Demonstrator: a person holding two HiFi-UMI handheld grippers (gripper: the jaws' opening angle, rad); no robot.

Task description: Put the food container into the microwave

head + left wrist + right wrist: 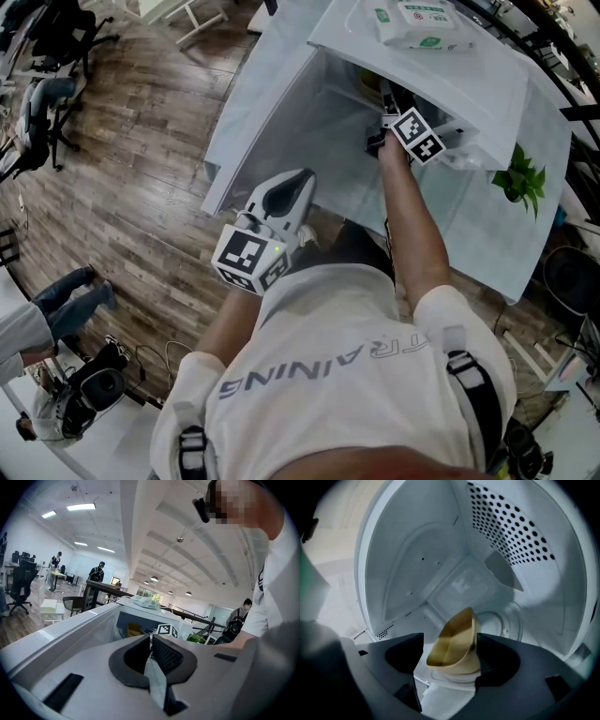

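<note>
Inside the microwave (417, 564), the right gripper (450, 638) clamps the tilted yellow food container (457, 651) between its jaws; the left gripper (151, 641) stands closed, empty.

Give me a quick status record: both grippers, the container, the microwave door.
left gripper: jaws together, empty, outside the microwave, near the person's torso
right gripper: inside the cavity, closed on the food container
food container: yellowish, tilted, near the turntable, apparently not yet set down
microwave door: open
likely next: lower the container, then release it
</note>
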